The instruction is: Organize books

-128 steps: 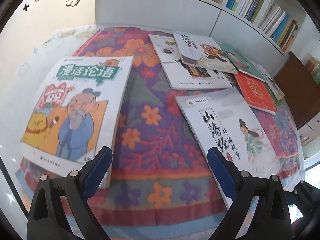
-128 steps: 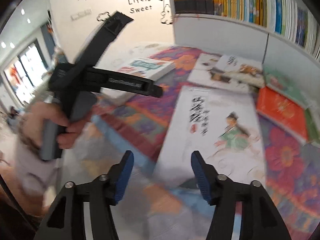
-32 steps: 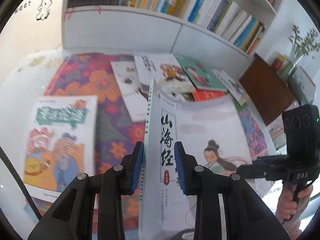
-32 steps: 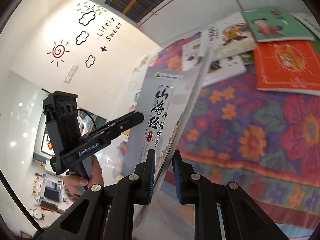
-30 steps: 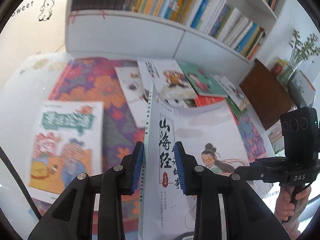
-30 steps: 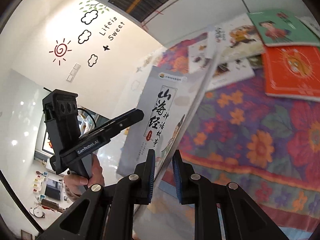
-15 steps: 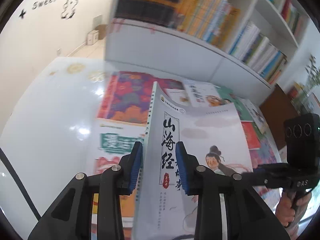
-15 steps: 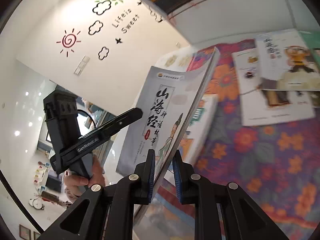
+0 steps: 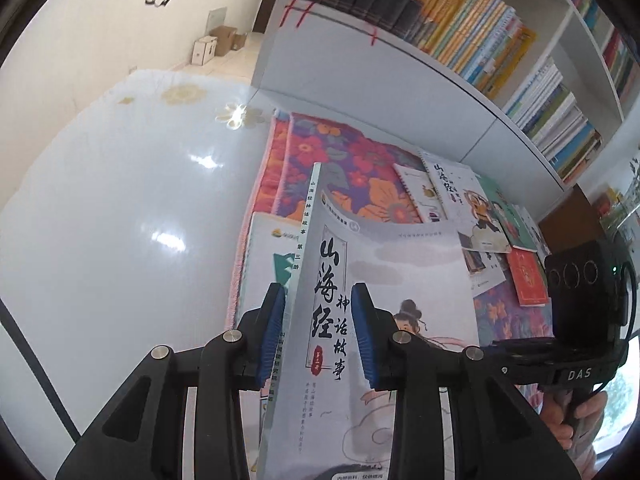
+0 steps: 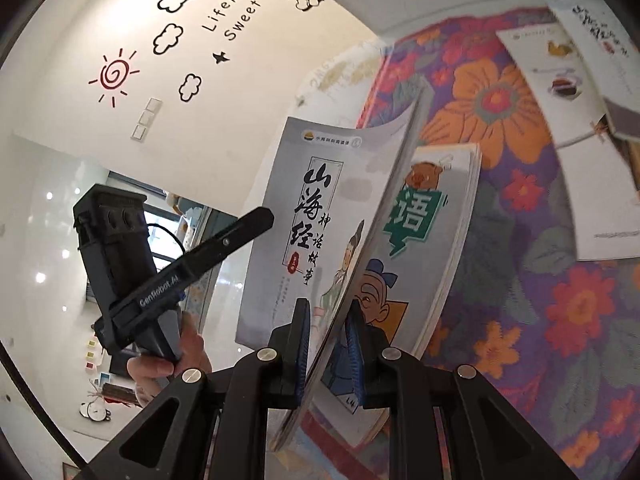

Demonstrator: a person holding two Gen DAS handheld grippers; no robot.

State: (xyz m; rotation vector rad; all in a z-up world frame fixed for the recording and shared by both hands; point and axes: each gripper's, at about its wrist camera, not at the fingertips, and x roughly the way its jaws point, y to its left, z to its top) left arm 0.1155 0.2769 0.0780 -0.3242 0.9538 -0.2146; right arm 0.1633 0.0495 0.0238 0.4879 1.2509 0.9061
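Both grippers clench the grey book (image 9: 384, 280) titled 山海经神话故事: the left gripper (image 9: 318, 336) at its spine, the right gripper (image 10: 326, 354), marked "DAS", at its page edge. It hangs tilted above the green-titled book (image 10: 436, 216) on the floral cloth (image 10: 540, 280).

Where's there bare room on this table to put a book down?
Free: the glossy white tabletop left of the floral cloth, and the cloth's near-right stretch beside the cartoon book. Crowded: the overlapping books below the shelf.
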